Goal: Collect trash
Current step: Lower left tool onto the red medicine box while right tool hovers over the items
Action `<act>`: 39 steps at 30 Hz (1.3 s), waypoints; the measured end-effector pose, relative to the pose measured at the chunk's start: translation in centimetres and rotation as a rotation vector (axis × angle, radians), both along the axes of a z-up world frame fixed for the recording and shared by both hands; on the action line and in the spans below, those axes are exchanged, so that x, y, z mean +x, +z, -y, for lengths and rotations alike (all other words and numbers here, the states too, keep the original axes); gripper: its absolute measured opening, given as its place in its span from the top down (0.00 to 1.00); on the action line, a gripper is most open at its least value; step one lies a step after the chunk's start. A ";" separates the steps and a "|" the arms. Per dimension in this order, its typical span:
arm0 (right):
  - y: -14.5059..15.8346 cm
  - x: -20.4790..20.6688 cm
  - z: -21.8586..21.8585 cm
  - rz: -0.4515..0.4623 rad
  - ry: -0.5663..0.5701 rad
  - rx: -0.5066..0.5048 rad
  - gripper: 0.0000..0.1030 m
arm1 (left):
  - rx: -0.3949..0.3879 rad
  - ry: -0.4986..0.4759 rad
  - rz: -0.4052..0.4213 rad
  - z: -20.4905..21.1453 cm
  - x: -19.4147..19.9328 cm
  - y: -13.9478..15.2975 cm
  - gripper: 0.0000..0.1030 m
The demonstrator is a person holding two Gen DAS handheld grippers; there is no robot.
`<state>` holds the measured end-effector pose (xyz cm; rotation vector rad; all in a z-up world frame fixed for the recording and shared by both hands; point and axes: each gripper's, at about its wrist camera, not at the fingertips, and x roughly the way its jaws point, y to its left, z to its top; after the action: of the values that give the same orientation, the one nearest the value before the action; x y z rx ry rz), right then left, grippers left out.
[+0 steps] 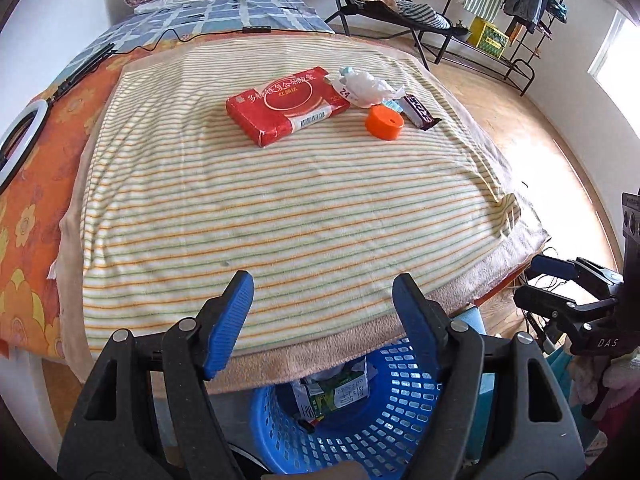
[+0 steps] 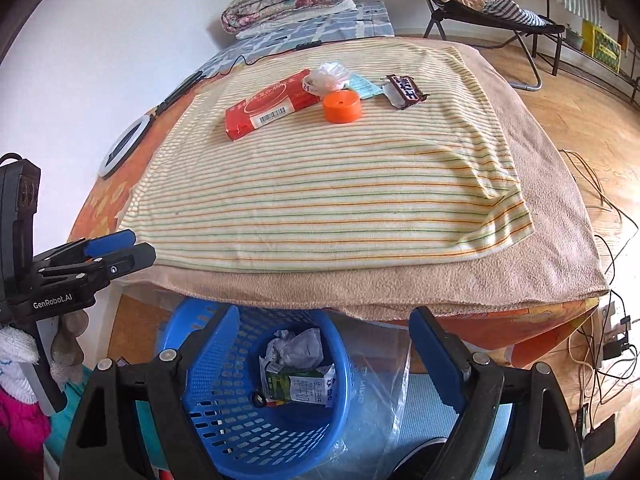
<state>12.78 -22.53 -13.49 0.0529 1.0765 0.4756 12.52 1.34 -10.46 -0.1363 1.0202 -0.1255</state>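
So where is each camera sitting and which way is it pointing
Left wrist: on the left gripper, looking down over the striped cloth on the bed; its own blue-padded jaws stand open, and the right gripper shows at right.
Right wrist: on the right gripper, facing the same bed edge; open jaws frame the blue plastic basket, and the left gripper shows at left.
Shared: red flat box, orange round cap, crumpled white wrapper, dark candy wrapper, the basket.
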 end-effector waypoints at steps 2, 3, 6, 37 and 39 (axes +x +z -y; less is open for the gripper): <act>0.3 0.9 0.4 0.000 -0.013 0.007 0.14 | 0.000 -0.004 0.006 -0.4 1.7 0.3 0.26; 0.4 1.3 0.5 0.001 -0.018 0.009 0.13 | -0.003 -0.006 0.006 -0.6 2.5 0.4 0.26; 0.8 2.7 0.7 0.014 -0.027 0.011 0.10 | -0.003 -0.015 0.006 -1.1 5.1 0.7 0.26; 1.0 16.7 0.5 0.107 -0.054 -0.010 0.07 | -0.209 -0.012 -0.170 -6.5 26.6 -5.0 0.24; 1.0 17.1 0.5 0.112 -0.055 -0.011 0.07 | -0.206 -0.028 -0.175 -6.1 26.0 -5.0 0.24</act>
<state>29.88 -23.07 -12.53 0.0453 0.9654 0.4179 38.54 7.46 -15.48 -0.3252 1.1826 -0.2472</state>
